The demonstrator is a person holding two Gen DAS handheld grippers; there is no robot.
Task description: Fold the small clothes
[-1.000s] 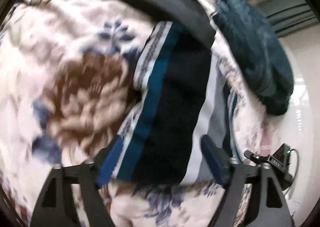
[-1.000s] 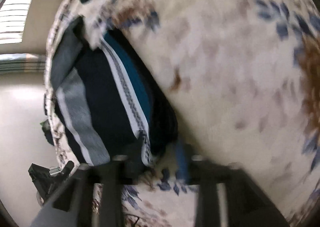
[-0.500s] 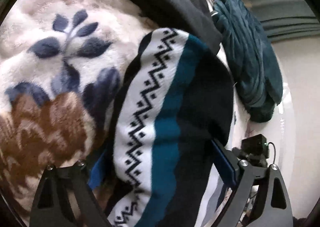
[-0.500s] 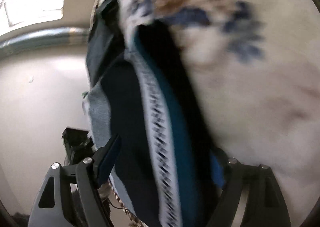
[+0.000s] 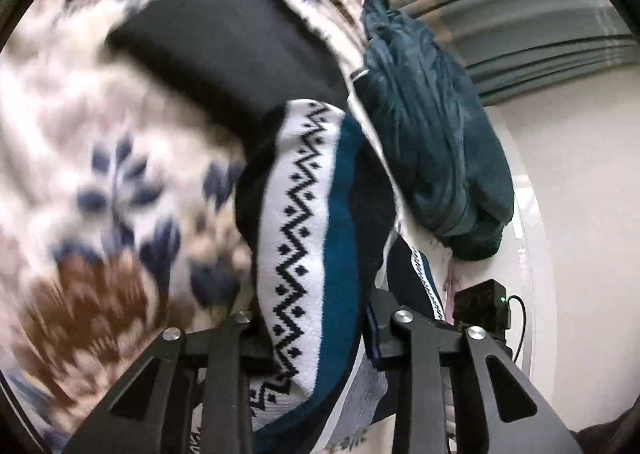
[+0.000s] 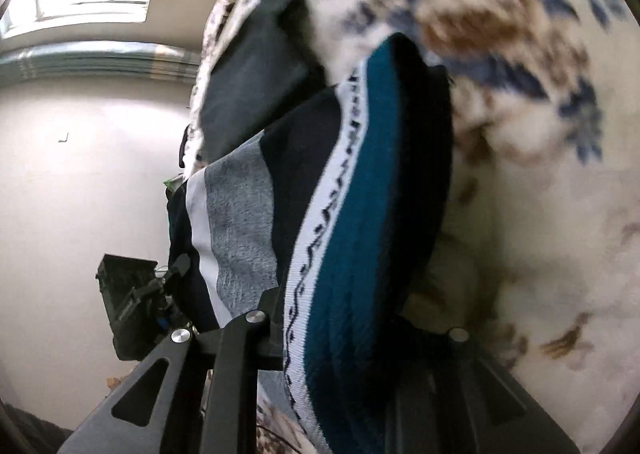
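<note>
Left wrist view: the left gripper (image 5: 316, 338) is closing on a raised fold of the striped knit garment (image 5: 308, 238), its fingers (image 5: 236, 334) pressing the cloth from both sides. Half a second ago those fingers stood far apart with the fold loose between them; now they have drawn in tight on it. The garment's white zigzag band and teal stripe stand upright over the floral blanket (image 5: 100, 181). Behind it lies a folded black garment (image 5: 228, 45), which now shows as a full rectangle where before only its near edge filled the top of the frame. A dark teal cloth (image 5: 436, 157) is bunched at the blanket's right edge, above a small black device (image 5: 482, 304).

Right wrist view: the right gripper (image 6: 344, 334) is likewise closing, pinching the same garment (image 6: 352, 213), whose teal stripe bulges up between the jaws. Earlier its jaws were spread wide around the cloth. The grey and white stripes hang off to the left, over the blanket's (image 6: 560, 213) edge.
</note>
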